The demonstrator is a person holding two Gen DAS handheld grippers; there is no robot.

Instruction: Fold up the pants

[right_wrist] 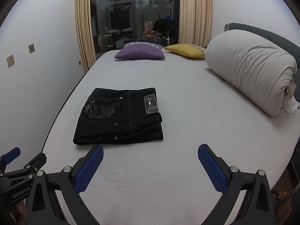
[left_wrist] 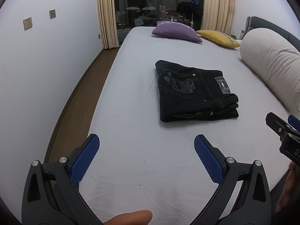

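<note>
Left gripper (left_wrist: 146, 146) agape, short of pants (left_wrist: 195, 91)

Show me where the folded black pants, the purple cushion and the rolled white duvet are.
folded black pants (right_wrist: 120, 116), right wrist view, on the back pocket.
purple cushion (right_wrist: 139, 52), right wrist view, on its top face.
rolled white duvet (right_wrist: 249, 69), right wrist view, on its side.

Bare sheet (right_wrist: 150, 168) before folded pants (right_wrist: 120, 116); rolled duvet (right_wrist: 251, 71) blocks right.
</note>
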